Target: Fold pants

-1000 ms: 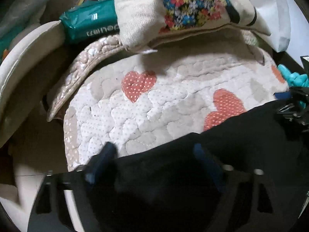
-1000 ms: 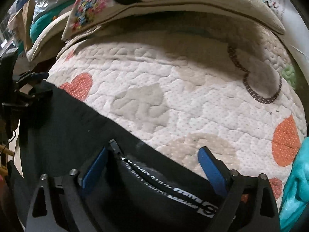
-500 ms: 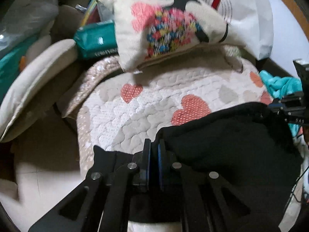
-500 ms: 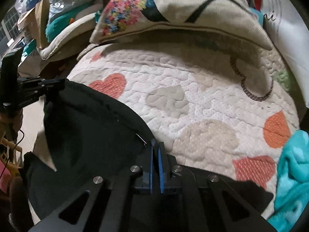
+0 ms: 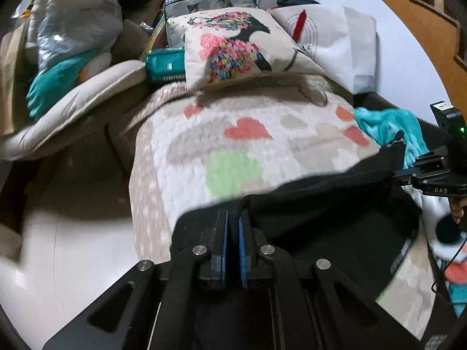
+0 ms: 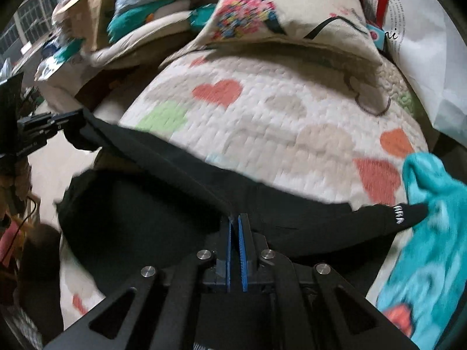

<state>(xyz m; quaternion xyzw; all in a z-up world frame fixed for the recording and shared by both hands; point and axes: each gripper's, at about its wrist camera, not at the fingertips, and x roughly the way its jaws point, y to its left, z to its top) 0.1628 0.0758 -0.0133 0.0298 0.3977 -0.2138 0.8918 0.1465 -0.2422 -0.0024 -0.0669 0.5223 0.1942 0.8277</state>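
Left gripper (image 5: 232,227) and right gripper (image 6: 234,227) are each clenched on an edge of the black pants (image 6: 140,218), stretched above the near end of the heart-patterned quilt (image 6: 262,122).

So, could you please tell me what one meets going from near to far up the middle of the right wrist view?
Right gripper, jaws shut on the black pants → heart-patterned quilt → embroidered cushion.
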